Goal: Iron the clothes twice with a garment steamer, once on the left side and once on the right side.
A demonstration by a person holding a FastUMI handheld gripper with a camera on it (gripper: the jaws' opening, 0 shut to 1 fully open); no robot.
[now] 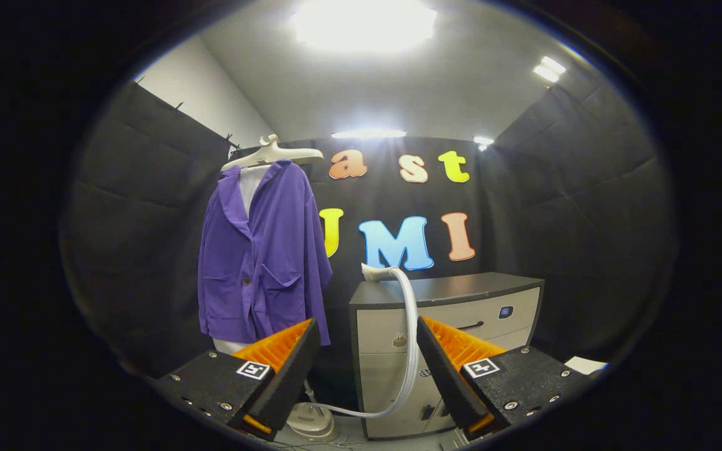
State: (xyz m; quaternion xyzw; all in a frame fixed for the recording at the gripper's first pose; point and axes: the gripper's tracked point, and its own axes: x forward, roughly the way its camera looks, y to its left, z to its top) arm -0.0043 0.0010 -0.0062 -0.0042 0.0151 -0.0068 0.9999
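Observation:
A purple jacket (265,257) hangs on a white hanger (271,154) over a pale form, beyond my left finger and to the left of a cabinet. The steamer's white head (376,272) rests on the near left corner of the cabinet's dark top. Its hose (408,341) drops down the cabinet front and curves to a white base (314,421) on the floor, low between my fingers. My gripper (368,351) is open, well short of the steamer, with nothing held between the fingers.
The grey cabinet (461,313) with drawers stands ahead and slightly right, against the black cloth wall. Black cloth walls close in left and right. A white sheet (585,364) lies low at the right. Thin cables trail on the floor by the base.

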